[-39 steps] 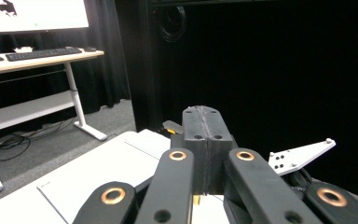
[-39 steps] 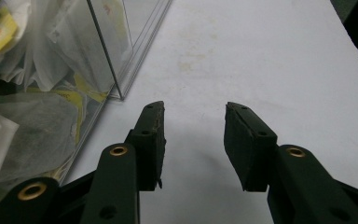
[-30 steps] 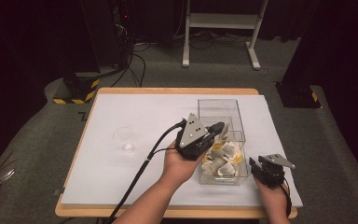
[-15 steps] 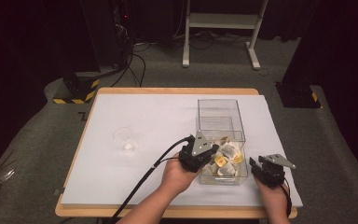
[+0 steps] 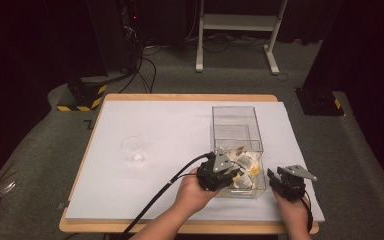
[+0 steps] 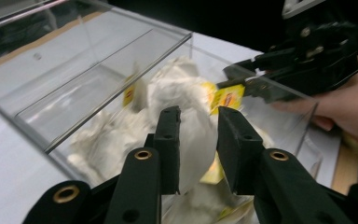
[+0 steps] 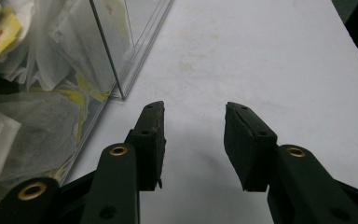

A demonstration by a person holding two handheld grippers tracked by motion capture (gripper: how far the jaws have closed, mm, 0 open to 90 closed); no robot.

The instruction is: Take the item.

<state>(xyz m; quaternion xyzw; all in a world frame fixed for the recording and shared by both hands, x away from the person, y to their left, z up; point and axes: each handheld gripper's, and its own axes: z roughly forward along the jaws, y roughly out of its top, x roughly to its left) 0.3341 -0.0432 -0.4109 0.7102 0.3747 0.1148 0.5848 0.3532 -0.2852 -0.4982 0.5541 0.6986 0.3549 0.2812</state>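
Since a second ago our left gripper (image 6: 196, 140) has dropped into the clear box (image 5: 237, 145), jaws just opening around the tea bags (image 6: 186, 93) heaped at its near end. We should close on one bag only. Our right gripper (image 7: 193, 140) waits beside, jaws apart, empty.

1. The box (image 6: 98, 70) around the left gripper's jaws is clear, glossy plastic.
2. The tea bags (image 6: 186, 93) between those jaws look like soft, matt white paper.
3. The table cover (image 7: 261, 56) under the right gripper's jaws is smooth, matt white.
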